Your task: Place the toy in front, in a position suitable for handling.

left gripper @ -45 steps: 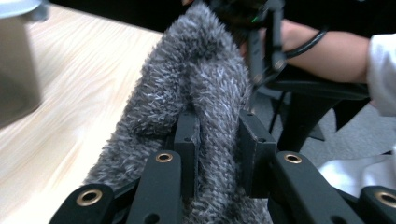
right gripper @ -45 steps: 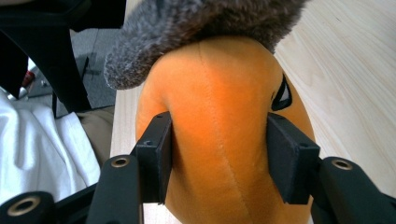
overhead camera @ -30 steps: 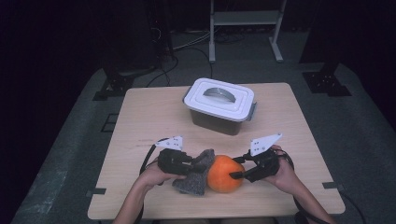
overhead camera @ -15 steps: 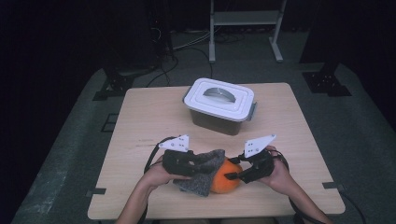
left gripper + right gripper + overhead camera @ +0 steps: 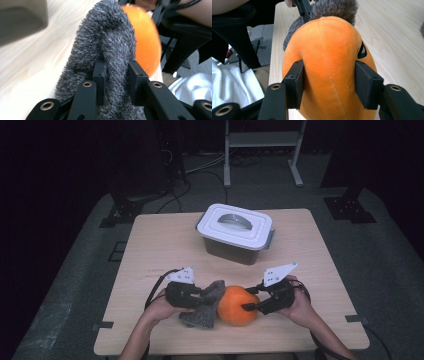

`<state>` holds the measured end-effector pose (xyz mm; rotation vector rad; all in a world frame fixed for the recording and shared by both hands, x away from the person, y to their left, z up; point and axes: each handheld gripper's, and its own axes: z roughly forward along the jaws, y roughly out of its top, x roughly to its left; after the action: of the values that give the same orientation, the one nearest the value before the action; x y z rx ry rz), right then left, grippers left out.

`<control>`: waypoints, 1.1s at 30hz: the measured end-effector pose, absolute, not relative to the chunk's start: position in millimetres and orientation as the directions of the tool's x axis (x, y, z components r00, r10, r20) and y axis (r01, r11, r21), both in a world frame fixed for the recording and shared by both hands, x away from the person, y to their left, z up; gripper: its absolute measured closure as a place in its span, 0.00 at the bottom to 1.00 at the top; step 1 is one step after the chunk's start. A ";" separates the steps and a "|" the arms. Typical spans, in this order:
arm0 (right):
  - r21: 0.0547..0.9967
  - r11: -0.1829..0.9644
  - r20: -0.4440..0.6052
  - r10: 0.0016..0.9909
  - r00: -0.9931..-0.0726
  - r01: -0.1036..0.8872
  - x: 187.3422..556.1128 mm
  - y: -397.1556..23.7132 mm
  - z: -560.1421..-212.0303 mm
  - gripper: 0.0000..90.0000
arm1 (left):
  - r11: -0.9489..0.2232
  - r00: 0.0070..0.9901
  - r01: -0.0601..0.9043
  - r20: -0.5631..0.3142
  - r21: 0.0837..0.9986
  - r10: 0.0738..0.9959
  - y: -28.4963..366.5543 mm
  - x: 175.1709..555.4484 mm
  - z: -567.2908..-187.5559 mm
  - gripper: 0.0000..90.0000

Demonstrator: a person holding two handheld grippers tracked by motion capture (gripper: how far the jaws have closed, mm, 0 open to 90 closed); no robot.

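Observation:
An orange plush ball (image 5: 236, 305) (image 5: 329, 60) sits near the table's front edge, with a small dark eye patch on its side. My right gripper (image 5: 248, 306) (image 5: 329, 83) is shut on it, one pad pressing into each flank. A fuzzy grey cloth (image 5: 204, 307) (image 5: 105, 52) is bunched against the ball's left side. My left gripper (image 5: 202, 300) (image 5: 117, 83) is shut on a fold of that cloth, which stands up between the pads and leans on the orange ball (image 5: 147, 42).
A grey container with a white lid and handle (image 5: 235, 232) stands at the table's middle back. Bare wooden table (image 5: 155, 250) lies on the left and right. The front edge is close under both hands. A metal stand (image 5: 260, 150) is on the floor behind.
My left gripper has shifted right with the grey cloth, bringing it up against the orange ball. The right gripper and the ball have stayed put.

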<state>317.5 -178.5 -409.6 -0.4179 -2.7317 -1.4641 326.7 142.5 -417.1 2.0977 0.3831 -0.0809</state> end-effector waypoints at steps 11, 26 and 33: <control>0.820 0.514 0.152 0.229 -0.962 0.252 319.7 -178.3 -410.2 0.50 | -0.418 0.930 0.343 -0.239 0.842 0.281 177.5 321.5 -411.9 0.79; 0.824 0.504 0.161 0.231 -0.960 0.259 320.5 -177.9 -411.4 0.49 | -0.345 0.873 0.393 -0.229 0.853 0.430 257.7 309.0 -404.4 0.79; 0.823 0.506 0.160 0.231 -0.960 0.258 320.4 -176.5 -411.2 0.49 | -0.335 0.837 0.426 -0.225 0.840 0.498 283.6 309.2 -406.1 0.79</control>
<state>320.4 -176.5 -411.2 -0.4387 -2.7006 -1.4840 309.2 283.6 -406.1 1.9723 0.6834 0.0874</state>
